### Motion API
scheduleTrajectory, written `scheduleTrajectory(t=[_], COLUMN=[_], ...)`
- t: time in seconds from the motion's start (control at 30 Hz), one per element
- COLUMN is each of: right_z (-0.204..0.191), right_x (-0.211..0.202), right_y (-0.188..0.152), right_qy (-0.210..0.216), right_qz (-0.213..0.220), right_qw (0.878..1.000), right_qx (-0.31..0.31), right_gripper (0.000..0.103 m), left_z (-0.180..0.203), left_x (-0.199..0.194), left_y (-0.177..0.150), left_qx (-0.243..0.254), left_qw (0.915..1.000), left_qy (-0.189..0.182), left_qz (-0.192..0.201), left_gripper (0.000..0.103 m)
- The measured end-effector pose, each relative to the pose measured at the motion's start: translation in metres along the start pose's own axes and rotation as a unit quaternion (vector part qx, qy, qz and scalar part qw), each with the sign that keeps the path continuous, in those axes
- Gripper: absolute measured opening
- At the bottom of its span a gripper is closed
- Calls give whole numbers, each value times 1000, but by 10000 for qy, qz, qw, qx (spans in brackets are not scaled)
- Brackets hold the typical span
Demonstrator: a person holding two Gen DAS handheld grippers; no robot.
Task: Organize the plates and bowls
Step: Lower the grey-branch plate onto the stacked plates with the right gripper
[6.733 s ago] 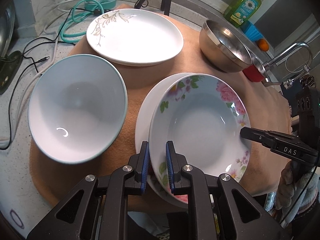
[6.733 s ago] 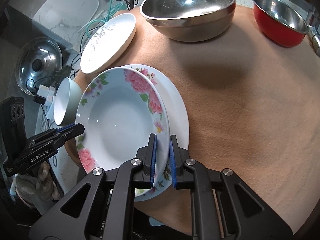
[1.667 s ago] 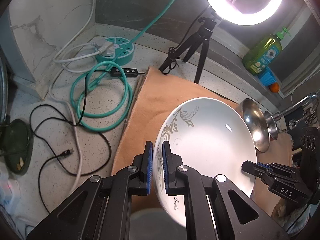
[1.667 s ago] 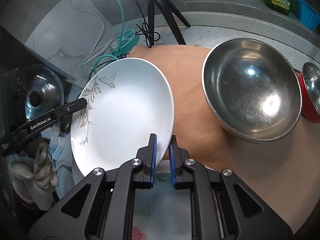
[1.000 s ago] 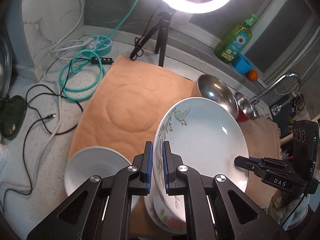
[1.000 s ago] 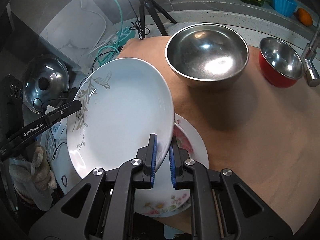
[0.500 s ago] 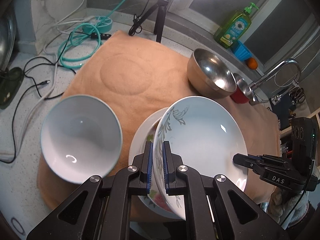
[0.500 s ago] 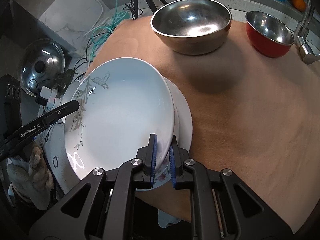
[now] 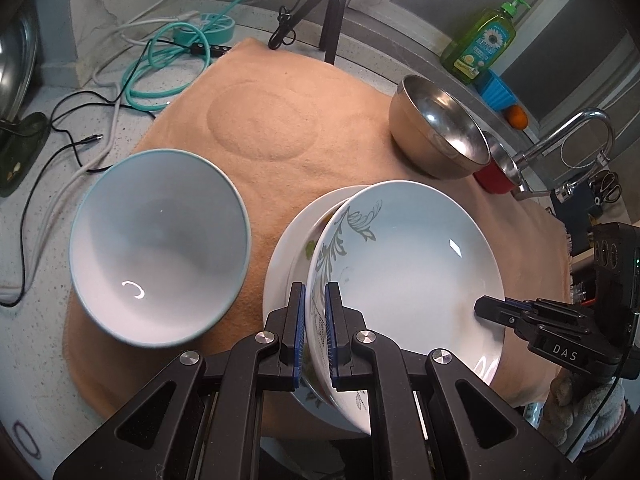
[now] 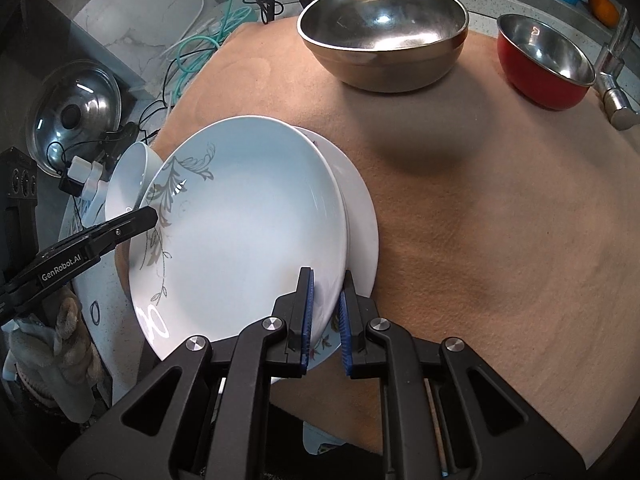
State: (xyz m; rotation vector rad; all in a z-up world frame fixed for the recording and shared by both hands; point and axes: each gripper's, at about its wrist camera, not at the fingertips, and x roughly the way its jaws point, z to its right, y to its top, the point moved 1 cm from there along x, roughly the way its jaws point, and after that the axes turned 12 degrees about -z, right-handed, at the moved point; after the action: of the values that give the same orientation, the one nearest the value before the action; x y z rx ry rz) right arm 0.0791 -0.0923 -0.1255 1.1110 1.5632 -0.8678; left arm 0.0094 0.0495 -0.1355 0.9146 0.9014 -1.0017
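While the left gripper (image 9: 315, 328) pinches the near rim of the leaf-patterned plate (image 9: 408, 276), that plate sits tilted over the stacked plates (image 9: 288, 248) at the cloth's (image 9: 280, 92) near edge, white bowl (image 9: 156, 248) just beside. Right wrist view: right gripper (image 10: 326, 314), jaws narrowly parted, straddles the plate's (image 10: 248, 224) opposite rim; steel bowl (image 10: 384, 28) and red bowl (image 10: 546, 68) at far edge
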Motion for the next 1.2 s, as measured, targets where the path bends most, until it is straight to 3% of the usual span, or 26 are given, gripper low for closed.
scheduleTrajectory(t=[1.2], right_z=[-20], right_x=[8], right_y=[2], right_qy=[-854], right_qz=[-215], right_qw=[9943], right_qx=[-602], right_gripper=[15], left_z=[1], left_x=[5], left_y=[-4], left_qx=[173], left_qw=[9995], left_qy=[236], left_qz=[-86], left_gripper=[8])
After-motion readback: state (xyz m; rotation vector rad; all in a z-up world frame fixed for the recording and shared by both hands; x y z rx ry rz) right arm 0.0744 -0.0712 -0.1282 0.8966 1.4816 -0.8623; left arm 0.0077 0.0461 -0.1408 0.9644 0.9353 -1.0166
